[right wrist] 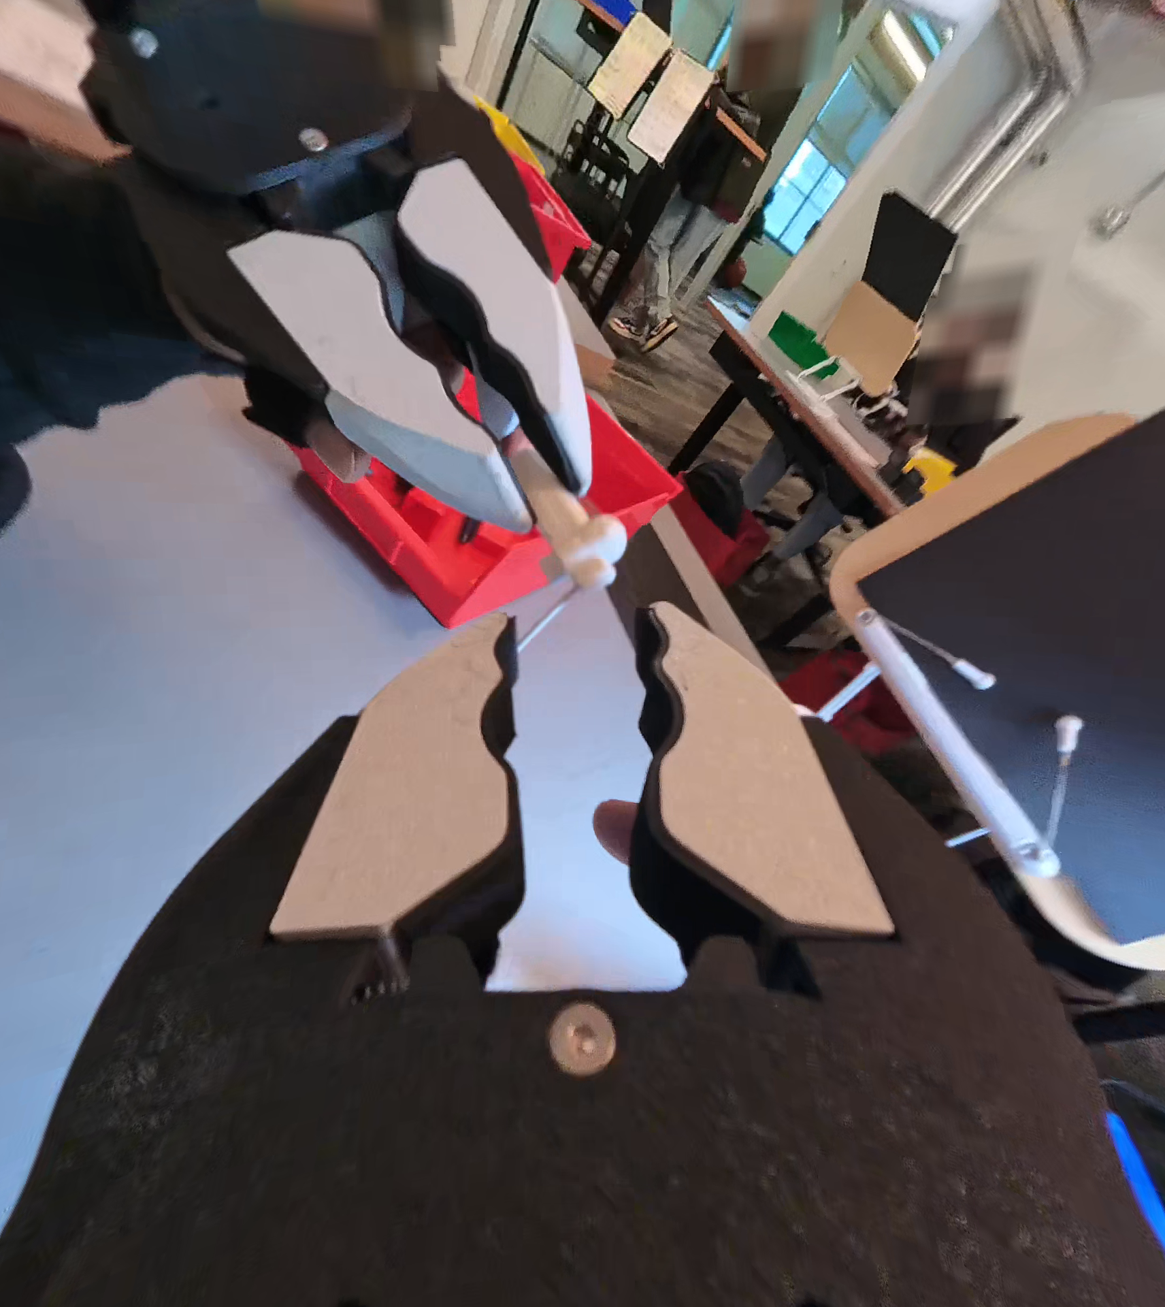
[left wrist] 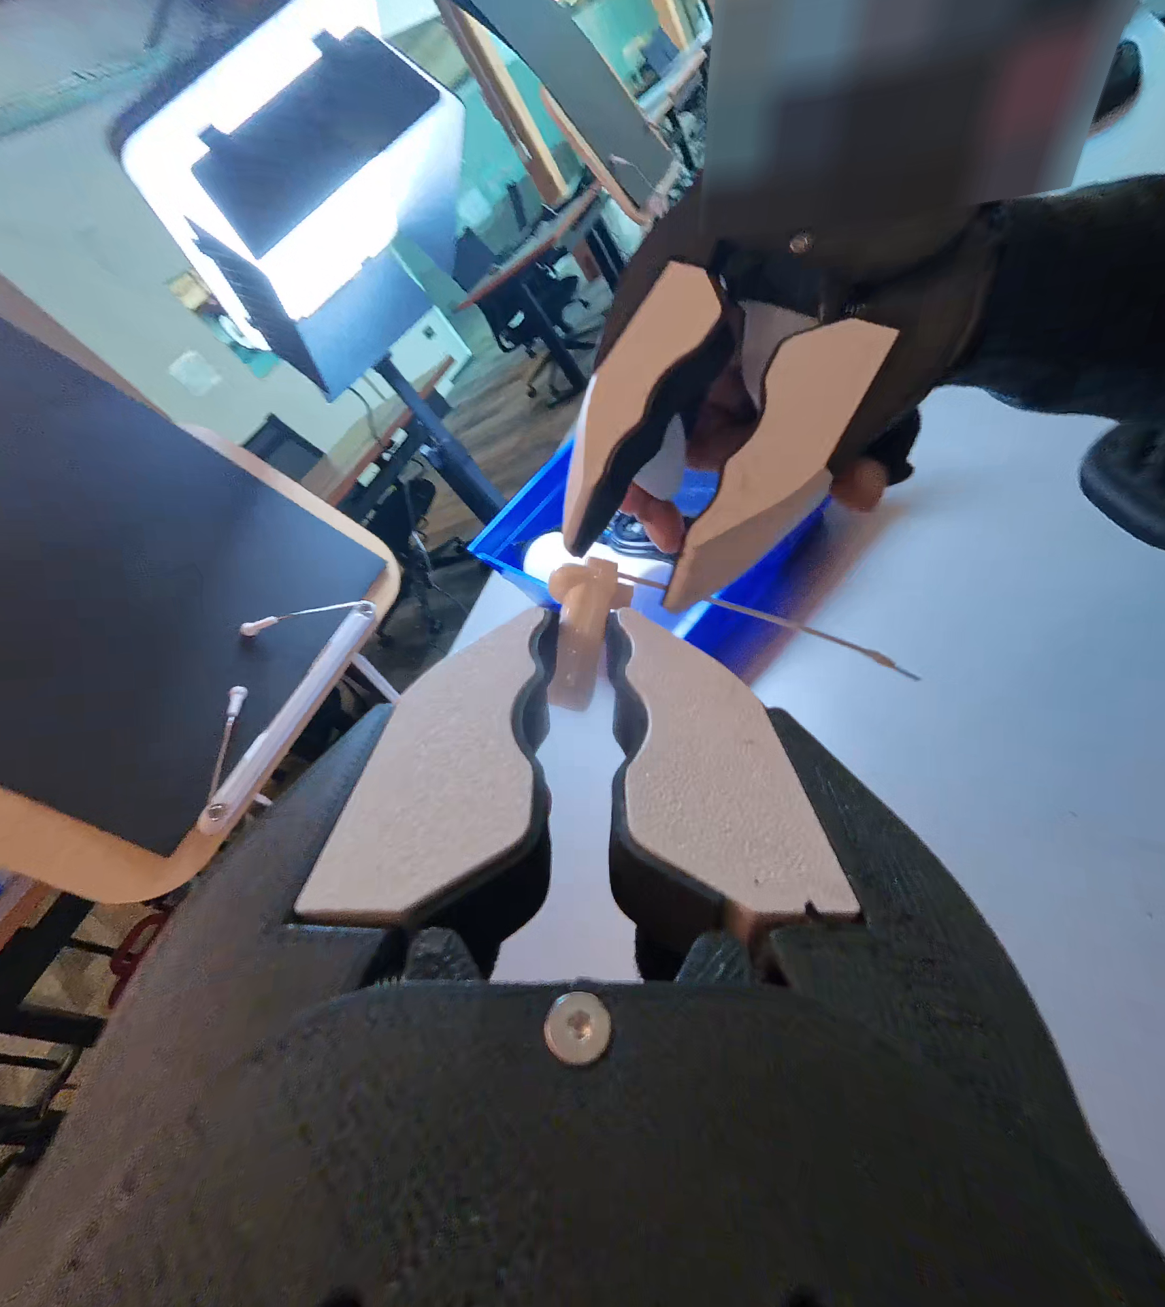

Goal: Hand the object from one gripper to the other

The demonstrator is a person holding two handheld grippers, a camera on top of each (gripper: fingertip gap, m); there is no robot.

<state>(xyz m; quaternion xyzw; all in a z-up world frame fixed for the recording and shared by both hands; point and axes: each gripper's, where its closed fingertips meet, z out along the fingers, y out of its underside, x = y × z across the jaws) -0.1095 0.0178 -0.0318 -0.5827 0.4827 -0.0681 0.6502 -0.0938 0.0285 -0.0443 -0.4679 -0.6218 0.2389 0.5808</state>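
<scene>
A small beige plastic tool (left wrist: 574, 665) with a knobbed head and a thin metal wire (left wrist: 813, 633) across its tip is gripped by its shaft in my left gripper (left wrist: 580, 626), which is shut on it above the white table (left wrist: 1025, 742). My right gripper (left wrist: 629, 569) faces it from above, open, with its jaws on either side of the tool's head, not closed on it. In the right wrist view my right gripper (right wrist: 576, 621) is open, just short of the tool's head (right wrist: 590, 548), which sticks out of the shut left gripper (right wrist: 551, 498).
A blue bin (left wrist: 519, 520) stands on the table behind the tool in the left wrist view, a red bin (right wrist: 466, 573) in the right wrist view. A black board with a beige rim (left wrist: 141, 566) (right wrist: 1074, 601) stands beside the table. A person (right wrist: 679, 233) walks in the background. The tips of both grippers are at nearly the same place.
</scene>
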